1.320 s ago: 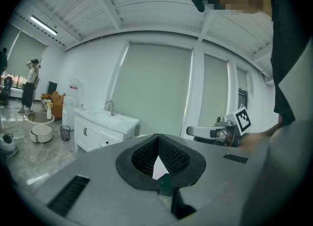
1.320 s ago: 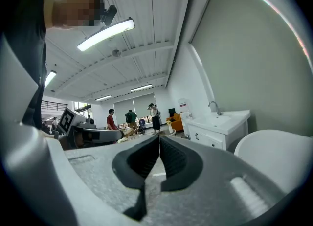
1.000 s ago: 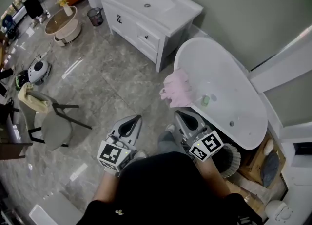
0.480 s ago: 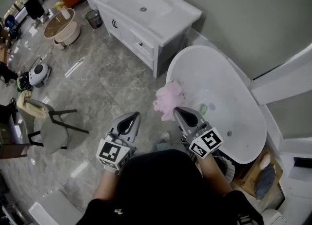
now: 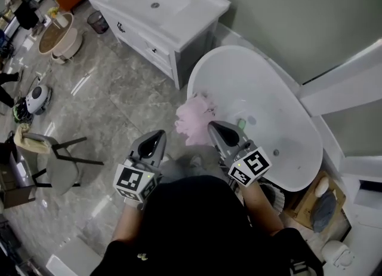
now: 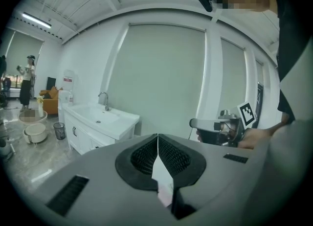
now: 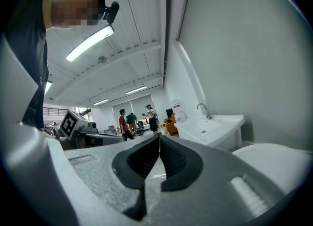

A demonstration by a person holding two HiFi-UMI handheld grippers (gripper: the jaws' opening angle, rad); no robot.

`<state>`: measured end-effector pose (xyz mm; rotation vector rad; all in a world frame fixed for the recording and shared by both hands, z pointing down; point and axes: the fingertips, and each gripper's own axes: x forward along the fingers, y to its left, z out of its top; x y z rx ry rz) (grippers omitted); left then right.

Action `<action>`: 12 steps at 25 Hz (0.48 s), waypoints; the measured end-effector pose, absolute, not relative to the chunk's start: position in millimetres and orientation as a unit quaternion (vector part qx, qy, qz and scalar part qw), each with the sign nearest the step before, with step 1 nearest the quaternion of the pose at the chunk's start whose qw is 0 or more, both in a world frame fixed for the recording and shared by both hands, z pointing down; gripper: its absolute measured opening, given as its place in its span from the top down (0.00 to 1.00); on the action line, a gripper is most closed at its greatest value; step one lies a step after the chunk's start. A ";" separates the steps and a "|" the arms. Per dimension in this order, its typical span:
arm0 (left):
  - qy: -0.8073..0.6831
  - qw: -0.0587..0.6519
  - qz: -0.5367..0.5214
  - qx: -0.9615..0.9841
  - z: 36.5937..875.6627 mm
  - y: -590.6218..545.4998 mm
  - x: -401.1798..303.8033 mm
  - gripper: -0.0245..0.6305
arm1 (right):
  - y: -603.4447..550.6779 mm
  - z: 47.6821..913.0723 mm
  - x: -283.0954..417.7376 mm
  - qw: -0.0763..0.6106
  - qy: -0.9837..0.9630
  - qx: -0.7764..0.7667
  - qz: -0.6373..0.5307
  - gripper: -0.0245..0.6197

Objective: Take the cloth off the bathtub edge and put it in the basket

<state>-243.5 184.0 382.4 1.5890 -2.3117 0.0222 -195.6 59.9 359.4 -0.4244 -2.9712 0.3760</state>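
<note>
A pink cloth [image 5: 194,119] hangs over the near edge of the white bathtub [image 5: 262,104] in the head view. My left gripper [image 5: 156,137] is shut and empty, a little left of and below the cloth. My right gripper [image 5: 214,128] is also shut and empty, its tip just right of the cloth, over the tub's rim. In the left gripper view the jaws [image 6: 157,144] meet with nothing between them, and the right gripper [image 6: 215,124] shows at the right. The right gripper view shows its jaws [image 7: 159,144] pressed together. A basket [image 5: 276,194] is partly hidden under my right arm.
A white vanity with a sink [image 5: 158,6] stands left of the tub. A grey chair [image 5: 57,164] and a robot vacuum [image 5: 36,95] are on the tiled floor at left. A round tub [image 5: 57,33] sits far left. A wooden crate [image 5: 319,206] stands by the tub's right end.
The view has moved toward the tub. Both grippers now sit closer to the pink cloth, the right tip right beside it. Both stay shut.
</note>
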 end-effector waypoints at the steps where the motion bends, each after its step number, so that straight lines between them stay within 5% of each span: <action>1: -0.810 0.171 0.008 0.561 384.8 179.6 -246.0 0.94 | 56.1 360.8 -196.0 0.060 -0.981 -0.135 0.127 0.96; 12: -0.768 0.210 0.001 0.605 408.0 128.9 -287.8 0.94 | 20.9 377.2 -210.1 0.078 -0.986 -0.059 0.132 0.96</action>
